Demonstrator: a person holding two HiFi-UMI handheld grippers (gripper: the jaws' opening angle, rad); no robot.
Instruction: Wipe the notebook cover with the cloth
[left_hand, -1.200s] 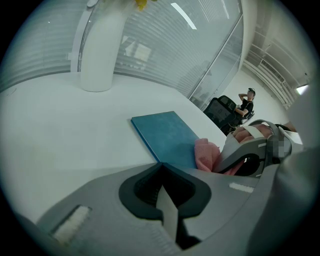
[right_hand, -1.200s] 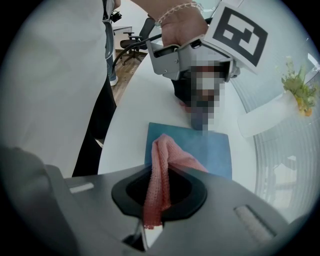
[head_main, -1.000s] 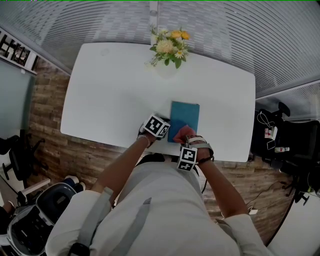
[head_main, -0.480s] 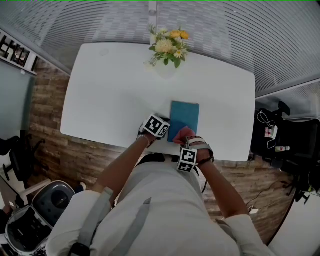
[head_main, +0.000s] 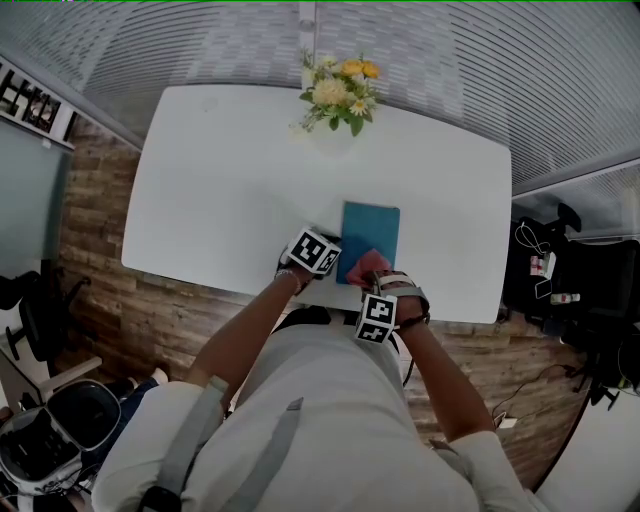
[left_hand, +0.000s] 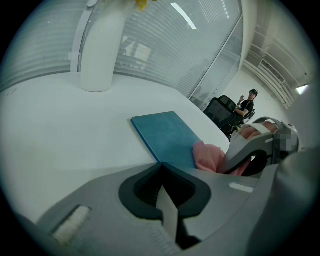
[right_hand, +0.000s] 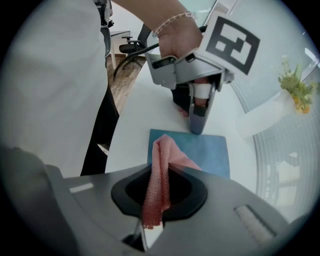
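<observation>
While flowers (head_main: 340, 90) fill the vase (left_hand: 102, 50), right gripper (head_main: 368, 272) clamps cloth (right_hand: 159, 175) on notebook (head_main: 372, 225), left gripper (right_hand: 196, 125) closed empty.

Plain teal notebook (head_main: 372, 225), pink knit-textured cloth (head_main: 367, 263), white unpatterned table (head_main: 220, 190). Marker cubes (head_main: 313, 252) — black-and-white square patterns. Yellow and white flowers (head_main: 338, 90), green leaves — brown wood-plank floor (head_main: 95, 240).
</observation>
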